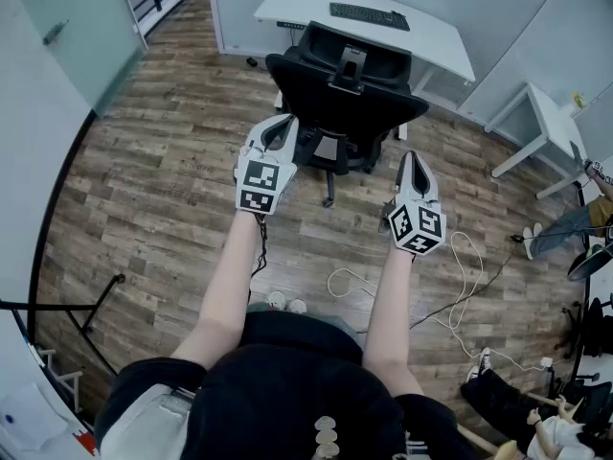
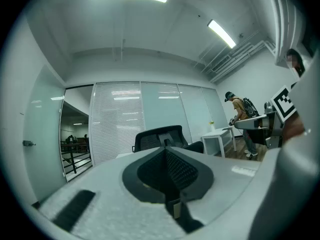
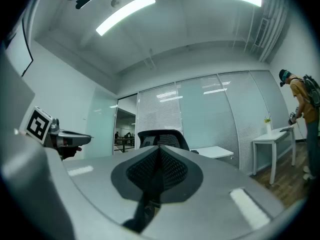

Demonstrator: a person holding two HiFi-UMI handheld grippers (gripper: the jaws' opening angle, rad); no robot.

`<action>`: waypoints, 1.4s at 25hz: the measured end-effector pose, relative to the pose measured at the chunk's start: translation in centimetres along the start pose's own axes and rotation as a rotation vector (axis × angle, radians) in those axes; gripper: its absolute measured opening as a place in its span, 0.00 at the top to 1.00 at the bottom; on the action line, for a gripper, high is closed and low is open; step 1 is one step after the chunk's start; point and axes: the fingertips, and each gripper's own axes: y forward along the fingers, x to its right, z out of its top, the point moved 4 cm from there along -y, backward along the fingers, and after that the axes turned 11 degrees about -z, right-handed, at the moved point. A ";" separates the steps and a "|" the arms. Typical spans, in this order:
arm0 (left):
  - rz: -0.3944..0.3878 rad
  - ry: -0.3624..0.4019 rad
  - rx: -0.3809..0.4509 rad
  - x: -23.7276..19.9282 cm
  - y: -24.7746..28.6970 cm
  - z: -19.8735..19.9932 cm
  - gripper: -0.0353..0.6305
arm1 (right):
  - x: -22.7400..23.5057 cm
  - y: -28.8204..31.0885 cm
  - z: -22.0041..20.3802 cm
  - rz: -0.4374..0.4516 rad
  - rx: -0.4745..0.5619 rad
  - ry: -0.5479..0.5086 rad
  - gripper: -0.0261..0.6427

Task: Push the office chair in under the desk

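Observation:
A black office chair (image 1: 342,96) stands on the wood floor with its back toward me, in front of a white desk (image 1: 368,27) that carries a keyboard (image 1: 369,15). My left gripper (image 1: 280,134) is held just short of the chair's left side, its jaws shut with nothing between them. My right gripper (image 1: 410,169) hangs a little nearer me off the chair's right side, also shut and empty. In the left gripper view the chair's headrest (image 2: 160,138) rises past the closed jaws. The right gripper view shows the headrest (image 3: 162,137) straight ahead too.
A smaller white table (image 1: 536,132) stands at the right. White and black cables (image 1: 460,276) lie on the floor right of my feet. A glass partition (image 1: 67,27) and a black railing (image 1: 57,209) border the left. A person (image 3: 302,114) stands by the side table.

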 end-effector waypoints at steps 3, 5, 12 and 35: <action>-0.002 -0.001 0.000 0.1 -0.2 0.0 0.94 | -0.1 -0.1 0.0 -0.001 -0.001 0.000 0.95; -0.004 -0.001 0.000 0.1 -0.3 0.0 0.94 | -0.2 -0.2 0.2 0.000 0.000 0.001 0.95; -0.009 -0.001 -0.005 0.4 -0.7 -0.1 0.94 | -0.6 -0.8 0.1 0.006 0.000 0.001 0.95; -0.174 0.096 -0.111 0.1 -1.7 -0.7 0.71 | -2.3 -2.0 -0.1 0.067 -0.093 -0.316 0.81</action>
